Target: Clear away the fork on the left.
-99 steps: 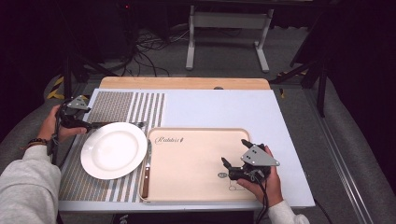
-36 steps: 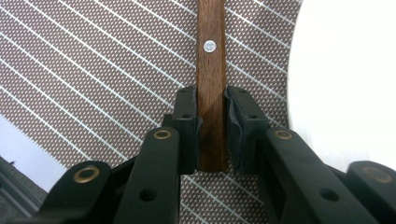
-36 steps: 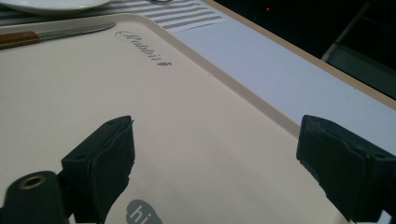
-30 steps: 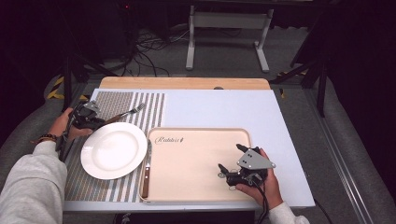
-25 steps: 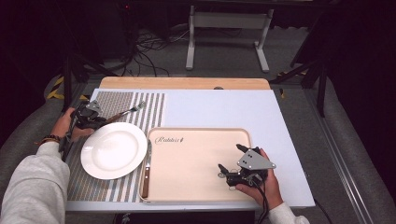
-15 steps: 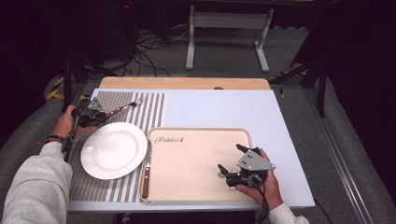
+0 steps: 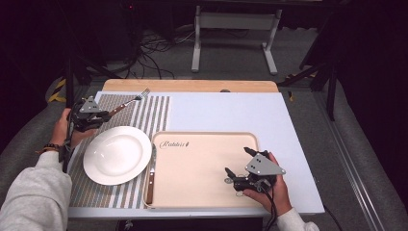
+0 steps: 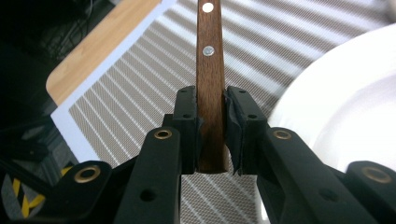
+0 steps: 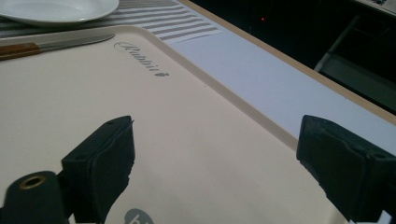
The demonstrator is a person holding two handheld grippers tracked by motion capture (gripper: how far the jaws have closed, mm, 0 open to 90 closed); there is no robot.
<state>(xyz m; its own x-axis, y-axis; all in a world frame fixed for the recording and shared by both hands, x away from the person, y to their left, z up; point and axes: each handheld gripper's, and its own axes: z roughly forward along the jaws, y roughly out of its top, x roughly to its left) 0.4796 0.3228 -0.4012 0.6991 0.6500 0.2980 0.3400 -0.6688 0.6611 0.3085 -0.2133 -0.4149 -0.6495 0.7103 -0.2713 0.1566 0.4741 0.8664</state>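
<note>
Left gripper (image 7: 103, 117): held at the far left of the counter (image 7: 231, 110), over the striped placemat (image 7: 154, 108). Its jaws are clamped on the wooden handle of a fork (image 7: 126, 103). In the left gripper view the handle (image 8: 209, 88) stands between the two black pads (image 8: 187, 119), pressed on both sides, with two metal rivets showing farther up. In the high view the fork slants away from the gripper toward the far right, tines at the far end, above the placemat near its far edge.

White plate (image 7: 117, 154): round, resting on the placemat, just near and right of the left gripper.

Knife (image 7: 151, 173): wooden handle, metal blade, lying along the left rim of the tray, handle toward the near side, just right of the plate.

Tray (image 7: 202, 144): cream, rectangular, with script lettering at its far left corner, lying on the white sheet in the middle of the counter.

Right gripper (image 7: 238, 168): held in the person's right hand (image 7: 269, 190) above the near right part of the tray. Its jaws stand wide apart with nothing between them; the right gripper view shows bare tray surface (image 9: 187, 140) between the two pads.
</note>
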